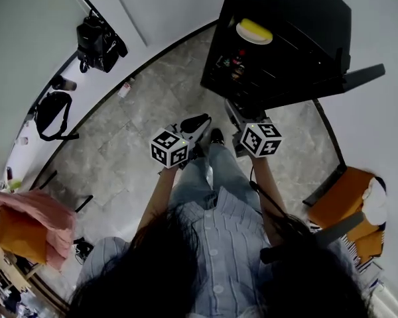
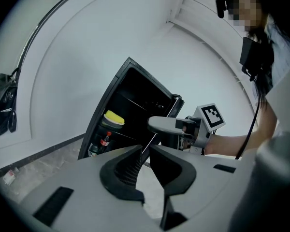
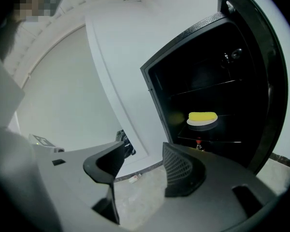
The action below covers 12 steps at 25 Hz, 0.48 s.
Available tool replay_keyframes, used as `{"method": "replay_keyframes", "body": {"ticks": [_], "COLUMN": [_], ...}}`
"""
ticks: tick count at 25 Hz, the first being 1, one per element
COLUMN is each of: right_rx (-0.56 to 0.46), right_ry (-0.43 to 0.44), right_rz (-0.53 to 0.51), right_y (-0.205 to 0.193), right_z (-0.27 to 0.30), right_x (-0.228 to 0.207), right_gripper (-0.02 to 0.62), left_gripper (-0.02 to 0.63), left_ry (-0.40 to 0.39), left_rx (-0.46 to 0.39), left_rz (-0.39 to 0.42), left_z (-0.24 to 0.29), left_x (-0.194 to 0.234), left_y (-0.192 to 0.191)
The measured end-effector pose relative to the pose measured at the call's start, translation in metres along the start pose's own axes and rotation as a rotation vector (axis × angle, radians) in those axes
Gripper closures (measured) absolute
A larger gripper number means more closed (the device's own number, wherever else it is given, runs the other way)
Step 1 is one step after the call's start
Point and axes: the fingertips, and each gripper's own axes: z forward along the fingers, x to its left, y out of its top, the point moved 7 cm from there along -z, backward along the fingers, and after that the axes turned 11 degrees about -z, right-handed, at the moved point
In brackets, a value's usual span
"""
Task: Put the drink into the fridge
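Right gripper view, dark fridge [image 3: 198, 37], drink [image 3: 199, 142] half-hidden behind right tool [image 3: 142, 151]

The grey marbled floor [image 1: 152, 111] carries an open black fridge [image 1: 298, 18] at its far edge by the wall, and a small scrap [image 1: 124, 89] lies at the skirting. Inside, one shelf [image 3: 232, 121] holds a white plate [image 3: 202, 123] with something yellow [image 3: 203, 116] on it. The shelf below [image 3: 227, 141] holds a red-capped bottle [image 2: 105, 140].

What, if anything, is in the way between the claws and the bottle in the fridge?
Nothing visible. The fridge door is open, and the bottle stands inside, below the plate. Only floor lies between it and the empty left claw and right claw.
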Motion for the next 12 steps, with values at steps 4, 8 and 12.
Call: {"method": "replay_keyframes", "body": {"ticks": [4, 8, 12], "right_rx": [0.011, 0.018, 0.03], "right_ry": [0.009, 0.015, 0.019], "right_rz": [-0.012, -0.024, -0.018], "right_y": [0.003, 0.009, 0.007], "right_z": [-0.019, -0.038, -0.057], "right_x": [0.017, 0.029, 0.035], "right_gripper": [0.354, 0.374, 0.408], "left_gripper": [0.551, 0.551, 0.551], "left_ry": [-0.032, -0.054, -0.044], "left_rx": [-0.017, -0.028, -0.058], "left_rz": [-0.009, 0.002, -0.016], "left_z": [-0.009, -0.014, -0.017], "left_x": [-0.012, -0.02, -0.027], "left_y": [0.004, 0.008, 0.007]}}
